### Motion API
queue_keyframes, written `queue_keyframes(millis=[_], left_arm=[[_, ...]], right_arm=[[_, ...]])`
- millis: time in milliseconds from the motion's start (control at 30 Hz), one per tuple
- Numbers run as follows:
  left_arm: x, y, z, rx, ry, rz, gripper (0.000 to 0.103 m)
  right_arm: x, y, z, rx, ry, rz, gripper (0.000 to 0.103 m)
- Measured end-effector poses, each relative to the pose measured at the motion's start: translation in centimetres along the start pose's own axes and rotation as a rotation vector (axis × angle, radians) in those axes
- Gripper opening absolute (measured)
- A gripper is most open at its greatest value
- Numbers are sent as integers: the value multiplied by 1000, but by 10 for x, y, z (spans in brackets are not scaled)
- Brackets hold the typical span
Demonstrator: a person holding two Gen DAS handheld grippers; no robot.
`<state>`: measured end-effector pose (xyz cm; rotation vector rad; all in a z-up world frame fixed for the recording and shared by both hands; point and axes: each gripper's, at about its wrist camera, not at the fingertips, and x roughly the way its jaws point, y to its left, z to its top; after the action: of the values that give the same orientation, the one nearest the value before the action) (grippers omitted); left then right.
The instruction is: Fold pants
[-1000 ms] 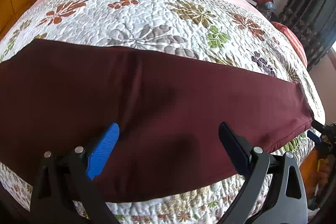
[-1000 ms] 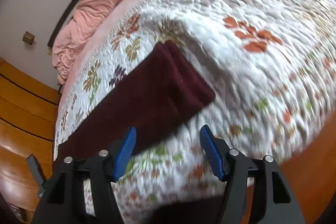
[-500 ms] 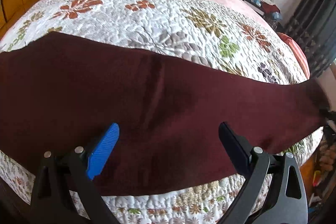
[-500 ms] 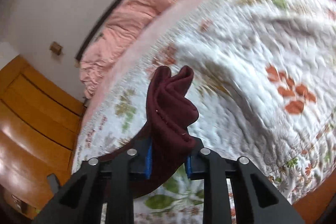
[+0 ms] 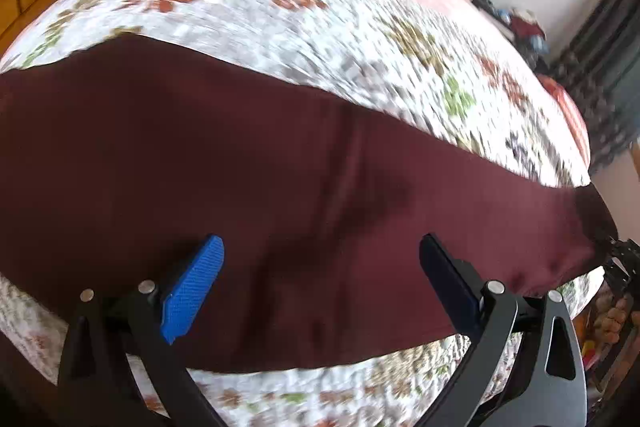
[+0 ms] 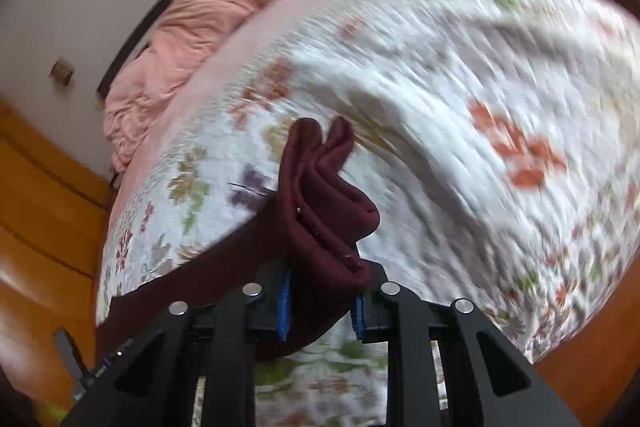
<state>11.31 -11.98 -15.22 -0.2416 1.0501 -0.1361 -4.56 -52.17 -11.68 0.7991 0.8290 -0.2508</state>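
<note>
My right claw (image 6: 320, 303) pinches the bunched end of the dark red pants (image 5: 240, 187) — my left claw (image 5: 320, 283) hangs wide open, empty, over them on the bed (image 5: 320, 27).

The right claw (image 6: 322, 301) pinches the maroon pants' (image 6: 320, 211) bunched end above the quilt (image 6: 460, 115).

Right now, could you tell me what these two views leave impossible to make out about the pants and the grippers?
- Waist end of the maroon pants: cut off by the left wrist view's left edge.
- Quilt pattern: motion-blurred in both views.
- Fabric between the right gripper pads: the bunched hem hides the contact.
- Whether the left gripper, open above the pants, touches them: unclear.
</note>
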Motion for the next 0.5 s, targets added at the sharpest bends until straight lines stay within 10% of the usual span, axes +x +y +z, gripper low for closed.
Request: queue_keyframes(millis=[500], left_arm=[[-84,91,3,-116,-171,84,98]], right_arm=[[7,259,-60,-495,49,217,23]])
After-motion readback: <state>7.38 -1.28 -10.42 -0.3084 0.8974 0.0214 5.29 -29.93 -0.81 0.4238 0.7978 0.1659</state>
